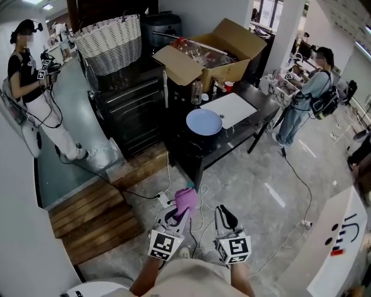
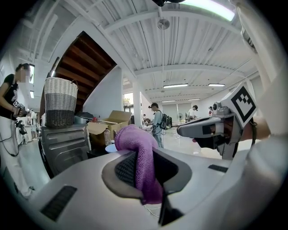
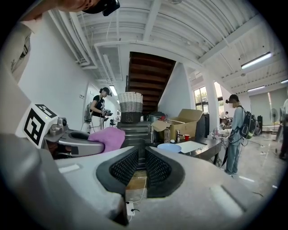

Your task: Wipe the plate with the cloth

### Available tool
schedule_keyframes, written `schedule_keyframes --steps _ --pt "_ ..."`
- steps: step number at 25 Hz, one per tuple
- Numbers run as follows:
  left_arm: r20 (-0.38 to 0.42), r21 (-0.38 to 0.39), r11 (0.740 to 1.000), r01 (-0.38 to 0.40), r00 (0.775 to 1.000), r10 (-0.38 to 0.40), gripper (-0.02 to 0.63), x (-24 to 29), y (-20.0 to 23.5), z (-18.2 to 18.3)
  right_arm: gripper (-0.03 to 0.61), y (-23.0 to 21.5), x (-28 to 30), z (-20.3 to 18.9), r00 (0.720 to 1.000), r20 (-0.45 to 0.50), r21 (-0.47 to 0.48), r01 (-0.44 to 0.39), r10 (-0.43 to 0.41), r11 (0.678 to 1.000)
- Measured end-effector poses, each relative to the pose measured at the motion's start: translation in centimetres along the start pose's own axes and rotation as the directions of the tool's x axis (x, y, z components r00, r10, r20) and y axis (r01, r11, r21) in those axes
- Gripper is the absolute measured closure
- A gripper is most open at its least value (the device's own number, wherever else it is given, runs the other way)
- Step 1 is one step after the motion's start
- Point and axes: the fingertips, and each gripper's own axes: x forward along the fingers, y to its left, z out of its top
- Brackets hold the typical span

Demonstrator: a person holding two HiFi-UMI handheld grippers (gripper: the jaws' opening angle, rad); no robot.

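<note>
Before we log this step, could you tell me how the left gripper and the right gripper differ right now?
The left gripper is shut on the purple cloth; the right gripper holds nothing. The cloth's fold parts the left gripper's jaws, while the right gripper's jaws sit nearly together. Both hang low over the floor, short of the blue plate on the black table.

Bright ceiling strip lights [image 2: 207, 8]; fisheye edges bend, perhaps soft.
</note>
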Motion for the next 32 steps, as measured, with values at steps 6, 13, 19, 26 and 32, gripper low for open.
schedule_keyframes --steps 6,13,19,26,32 --pt "0.017 -0.005 1.000 0.013 1.000 -0.013 0.554 1.4 1.2 0.1 0.535 -0.7 1.2 -0.3 1.000 -0.016 -0.003 0.025 -0.025 1.000" --pt "0.015 -0.012 1.000 -0.004 1.000 0.004 0.554 2.9 2.5 -0.1 0.535 -1.7 3.4 -0.1 1.000 -0.003 -0.002 0.016 -0.016 1.000" --pt "0.012 0.000 0.999 -0.032 0.999 0.032 0.554 5.2 4.1 0.6 0.535 -3.5 6.0 0.4 1.000 0.008 0.002 -0.008 0.008 1.000" --pt "0.002 0.004 0.999 -0.036 0.999 0.036 0.554 9.7 4.5 1.8 0.535 -7.5 8.7 0.7 1.000 -0.002 0.019 -0.016 0.016 1.000" --pt "-0.004 0.020 0.998 -0.065 0.998 0.065 0.554 14.3 4.4 3.3 0.535 -12.3 10.9 1.4 0.999 0.004 0.021 -0.040 0.040 0.999"
